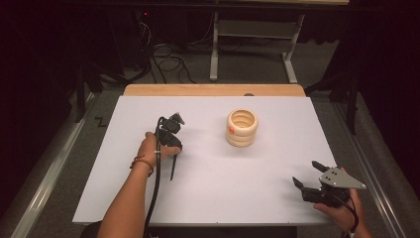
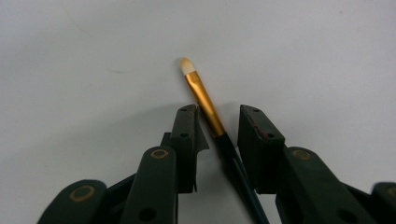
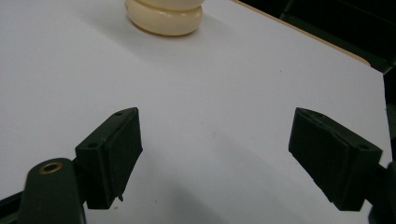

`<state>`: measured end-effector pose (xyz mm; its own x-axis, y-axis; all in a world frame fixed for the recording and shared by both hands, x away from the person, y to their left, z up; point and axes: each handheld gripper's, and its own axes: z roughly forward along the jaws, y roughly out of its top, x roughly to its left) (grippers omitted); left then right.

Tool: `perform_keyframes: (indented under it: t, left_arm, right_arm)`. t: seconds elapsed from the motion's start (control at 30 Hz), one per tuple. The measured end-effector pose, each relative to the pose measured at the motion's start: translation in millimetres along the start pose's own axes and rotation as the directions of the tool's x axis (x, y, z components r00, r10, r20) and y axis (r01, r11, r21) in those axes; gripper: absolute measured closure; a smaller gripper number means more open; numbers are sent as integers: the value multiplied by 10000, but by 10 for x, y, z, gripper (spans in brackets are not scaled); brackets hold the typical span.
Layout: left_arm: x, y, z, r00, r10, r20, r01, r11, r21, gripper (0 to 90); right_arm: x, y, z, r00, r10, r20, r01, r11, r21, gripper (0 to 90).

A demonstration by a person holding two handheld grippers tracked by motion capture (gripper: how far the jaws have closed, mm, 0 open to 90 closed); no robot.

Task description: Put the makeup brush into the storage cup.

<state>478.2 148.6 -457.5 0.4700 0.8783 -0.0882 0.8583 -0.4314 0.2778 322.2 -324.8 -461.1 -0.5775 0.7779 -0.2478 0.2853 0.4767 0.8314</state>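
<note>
The left hand-held gripper (image 2: pixel 216 126) points down at the white tabletop (image 1: pixel 208 188), towards its left edge and about midway between the near and far edges; its jaws stand partly open around a paintbrush (image 2: pixel 205 100) that lies flat on the surface; the dark handle runs back between the jaws, close to the left one, though whether it touches I cannot tell; the gold ferrule and pale tuft reach out ahead of the jaw tips; nothing is clamped.

The right hand-held gripper (image 3: pixel 215 158) sits near the front right corner of the tabletop, jaws spread wide and holding nothing.

Further out, a cream ribbed pot (image 1: pixel 242 128), a holder shaped like stacked rings with an orange spot on its side, stands upright towards the far edge, right of centre, well apart from both grippers.

The paintbrush looks light, thin and stiff; lying flat, it will likely roll or slip under closing jaws; the painted handle just behind the ferrule seems the firmest hold; the tuft is soft and best left untouched.

No brand, label or writing can be read.
</note>
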Motion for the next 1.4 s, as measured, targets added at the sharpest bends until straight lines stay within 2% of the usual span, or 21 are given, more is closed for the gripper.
perform_keyframes:
  t: [0.3, 0.4, 0.67, 0.9, 1.2, 1.4]
  left_arm:
    - [23, 4, 7, 9997, 137, -202, -135, 9999, 90, 816]
    - [27, 5, 9, 9997, 50, -238, -49, 10000, 80, 839]
    - [41, -7, 7, 9996, -214, -160, 213, 9998, -37, 844]
    - [42, -14, 3, 9999, -45, -134, 44, 10000, -76, 843]
    - [26, -15, -6, 9983, 532, -218, -531, 9986, 30, 843]
    - [45, -17, -3, 9989, 469, -86, -469, 9989, -1, 843]
  right_arm:
    - [-3, -2, 3, 10000, -15, -25, 15, 10000, 35, 182]
    - [-9, 5, -14, 10000, 40, -9, -41, 9998, -192, 182]
    - [-1, 1, 2, 10000, -33, -24, 33, 10000, -49, 182]
    - [-13, 2, -3, 10000, -62, 5, 62, 9999, -93, 182]
    - [-9, 1, -6, 10000, -32, -37, 32, 10000, -88, 182]
    - [-4, 3, -6, 10000, 33, -39, -33, 9999, -97, 182]
